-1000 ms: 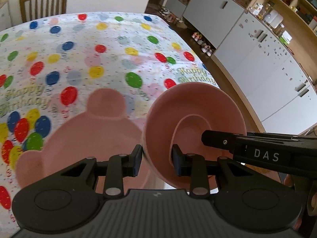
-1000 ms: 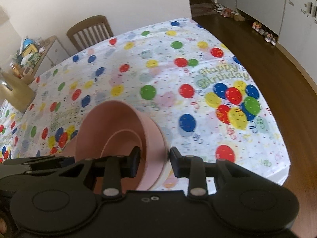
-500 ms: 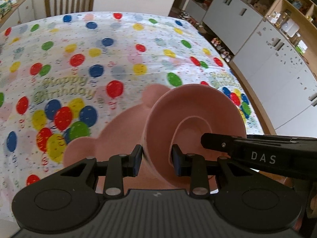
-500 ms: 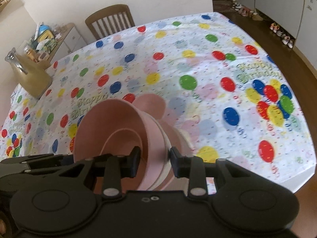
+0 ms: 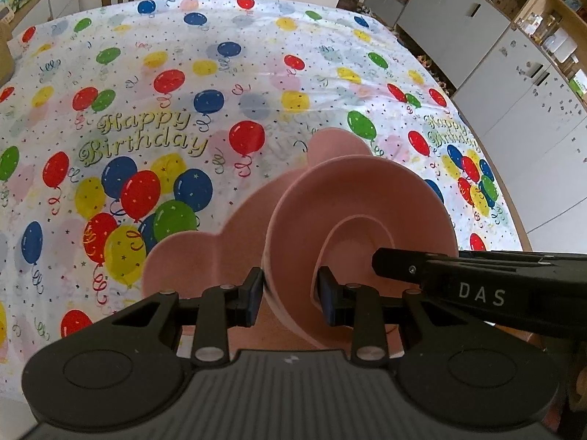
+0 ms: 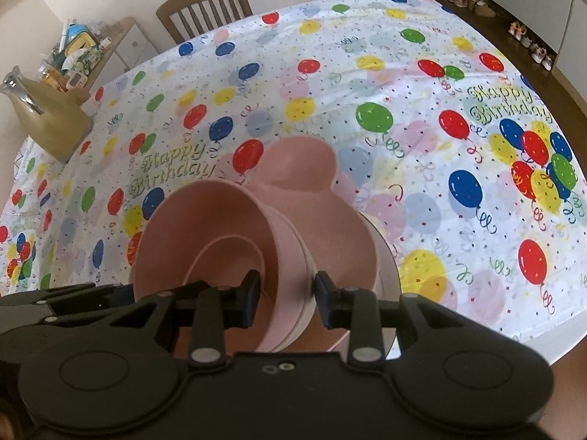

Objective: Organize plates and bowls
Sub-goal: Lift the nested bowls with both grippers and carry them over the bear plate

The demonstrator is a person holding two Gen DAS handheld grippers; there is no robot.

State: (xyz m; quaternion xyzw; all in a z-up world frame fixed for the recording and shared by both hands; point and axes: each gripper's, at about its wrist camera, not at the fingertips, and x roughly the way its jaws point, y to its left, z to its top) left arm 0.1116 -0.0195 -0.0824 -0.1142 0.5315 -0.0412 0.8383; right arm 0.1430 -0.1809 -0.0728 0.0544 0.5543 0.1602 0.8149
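Left hand-held gripper [image 5: 290, 299]: clamped on near rim of pink bowl [image 5: 363, 220] | right hand-held gripper [image 6: 288, 297]: clamped on opposite rim of same bowl | bowl: tilted, held above bear-eared pink plate [image 5: 205, 256] | plate: on balloon-print surface [image 5: 220, 73], near edge | wooden chair [image 6: 205, 3]: far side.

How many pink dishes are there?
2: a pink bowl gripped at its rim by the left gripper and right gripper, and an eared pink plate underneath. More may be hidden.
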